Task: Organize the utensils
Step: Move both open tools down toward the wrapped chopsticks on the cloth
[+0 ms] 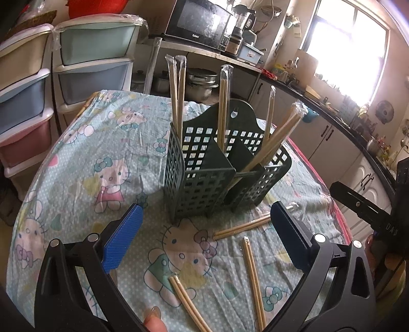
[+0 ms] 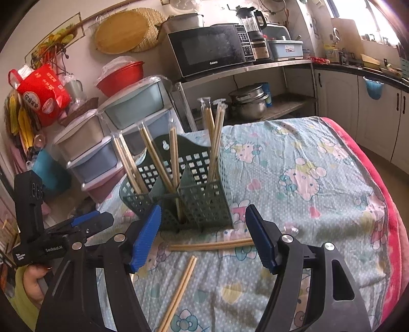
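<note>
Landmark: we take the green basket point(image 1: 225, 168) as our reference; it stands upright on the table point(image 1: 107, 163), which is covered with a cartoon-cat cloth.
Basket build: we see lattice walls, solid dividers that split it into compartments, and a raised back panel with a hanging hole.
Chopsticks in basket point(image 1: 179, 94): we count several wrapped pairs standing in the compartments. Two pairs stand near vertical at the left wall in the left wrist view, one stands by the centre divider, and others lean outward to the right.
Loose pair A point(image 1: 241, 226): we find it flat on the cloth just in front of the basket, lying roughly crosswise.
Loose pair B point(image 1: 253, 281): we find it in front of the basket, nearer the camera than pair A, pointing away from the basket.
Loose pair C point(image 1: 188, 304): we find it in front of the basket and left of pair B, lying at a slant.
Left gripper point(image 1: 204, 219): we see its blue fingers point(image 1: 122, 240) spread wide, in front of the basket, above the cloth, with nothing clamped.
Right gripper point(image 2: 204, 229): we see its jaws standing wide and empty, aimed at the basket front; pair A lies on the cloth between and below the fingertips, and we see no pad pressing on it.
Hand point(image 1: 153, 323): we see a fingertip at the bottom edge of the left wrist view, in front of the basket.
Behind the basket: we see stacked plastic drawers point(image 1: 94, 66) to the left and a microwave point(image 1: 199, 24) on a shelf.
</note>
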